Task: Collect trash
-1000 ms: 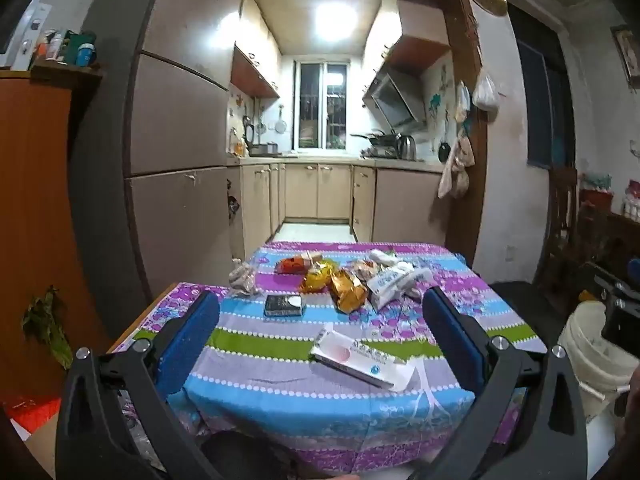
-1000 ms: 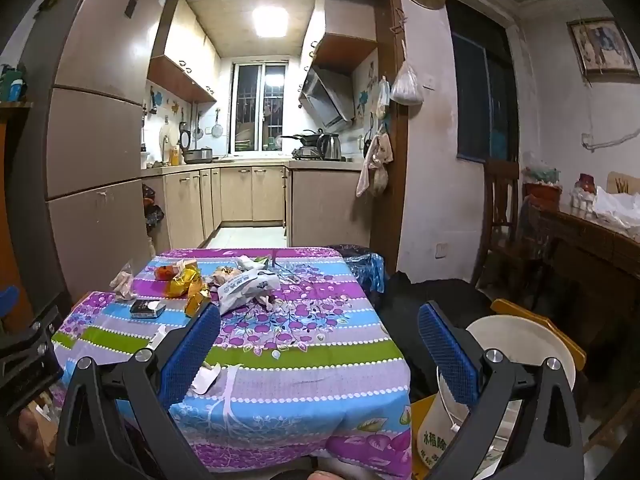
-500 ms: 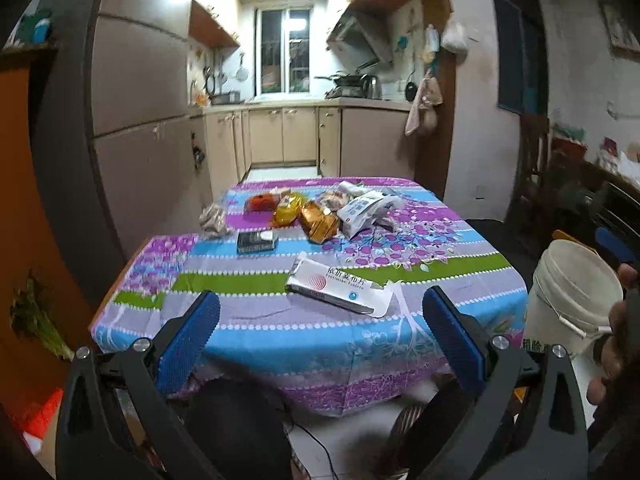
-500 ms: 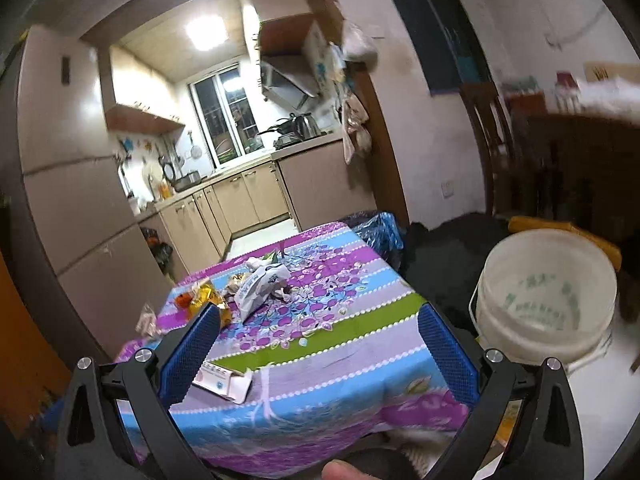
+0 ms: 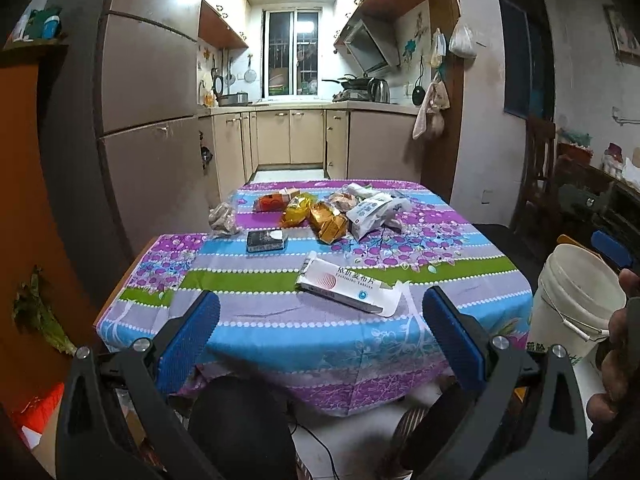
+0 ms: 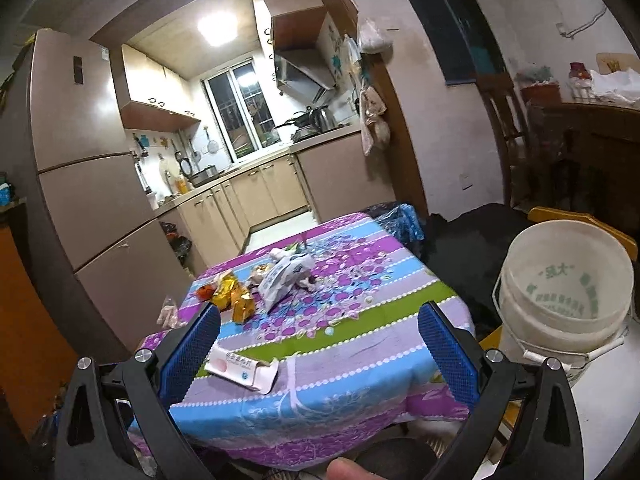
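Both tools wide apart, empty, touching nothing: left tool point(image 5: 320, 332), right tool point(image 6: 318, 340). I'm holding short of the table point(image 5: 248, 344) to pick a target. Trash is spread there: medicine box point(image 5: 344, 286) nearest at 12, wrappers point(image 5: 320, 216) behind. Bucket point(image 6: 560, 284) waits at 2, presumably for drop-off.

White bucket point(image 5: 572, 300): right side cut off behind a hand point(image 5: 618, 344) at the left-wrist frame edge; lower wall hidden behind the right gripper point(image 6: 319, 334) finger in the right view; table point(image 6: 360, 364): near edge and legs hidden below draped cloth; medicine box point(image 5: 348, 286): small print unreadable; wrapper pile point(image 5: 320, 212): overlapping, individual items indistinct.
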The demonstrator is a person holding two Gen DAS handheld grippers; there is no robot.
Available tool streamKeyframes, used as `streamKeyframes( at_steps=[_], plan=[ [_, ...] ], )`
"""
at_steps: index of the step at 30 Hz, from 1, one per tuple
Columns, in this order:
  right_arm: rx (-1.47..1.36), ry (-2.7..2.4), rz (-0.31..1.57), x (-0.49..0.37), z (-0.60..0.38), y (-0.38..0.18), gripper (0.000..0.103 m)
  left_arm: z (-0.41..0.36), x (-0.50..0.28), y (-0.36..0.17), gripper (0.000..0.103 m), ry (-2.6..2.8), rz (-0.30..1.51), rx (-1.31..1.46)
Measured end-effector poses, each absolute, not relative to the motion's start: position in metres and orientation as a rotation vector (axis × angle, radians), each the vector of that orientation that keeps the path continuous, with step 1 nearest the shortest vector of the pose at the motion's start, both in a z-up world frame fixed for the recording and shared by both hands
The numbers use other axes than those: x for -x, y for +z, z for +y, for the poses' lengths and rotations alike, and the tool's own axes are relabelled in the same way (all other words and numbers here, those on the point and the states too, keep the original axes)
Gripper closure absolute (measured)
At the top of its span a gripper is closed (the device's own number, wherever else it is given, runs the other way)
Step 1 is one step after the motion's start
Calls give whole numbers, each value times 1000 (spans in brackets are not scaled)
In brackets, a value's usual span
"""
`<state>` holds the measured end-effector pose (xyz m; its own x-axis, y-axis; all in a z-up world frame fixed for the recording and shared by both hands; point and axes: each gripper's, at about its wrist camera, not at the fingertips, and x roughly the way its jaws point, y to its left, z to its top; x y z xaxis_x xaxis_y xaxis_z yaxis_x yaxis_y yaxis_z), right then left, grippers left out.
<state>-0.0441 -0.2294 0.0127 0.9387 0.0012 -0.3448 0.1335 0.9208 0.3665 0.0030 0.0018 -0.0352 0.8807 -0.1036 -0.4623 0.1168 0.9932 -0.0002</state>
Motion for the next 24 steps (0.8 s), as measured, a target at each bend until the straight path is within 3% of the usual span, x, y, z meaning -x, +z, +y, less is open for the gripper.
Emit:
streamKeyframes(
  at_steps=[11,19,24],
  plan=[
    [-446,71,504,26,-221,0,5,4,-7,-41,5,-106,508,-35],
    [-443,13,302,50,-225,9,5,6,-5,-37,5,-95,484,-29],
    [-310,-61,291,54,-218,15,5,11,-7,-34,5,-53,465,-22]
  ],
)
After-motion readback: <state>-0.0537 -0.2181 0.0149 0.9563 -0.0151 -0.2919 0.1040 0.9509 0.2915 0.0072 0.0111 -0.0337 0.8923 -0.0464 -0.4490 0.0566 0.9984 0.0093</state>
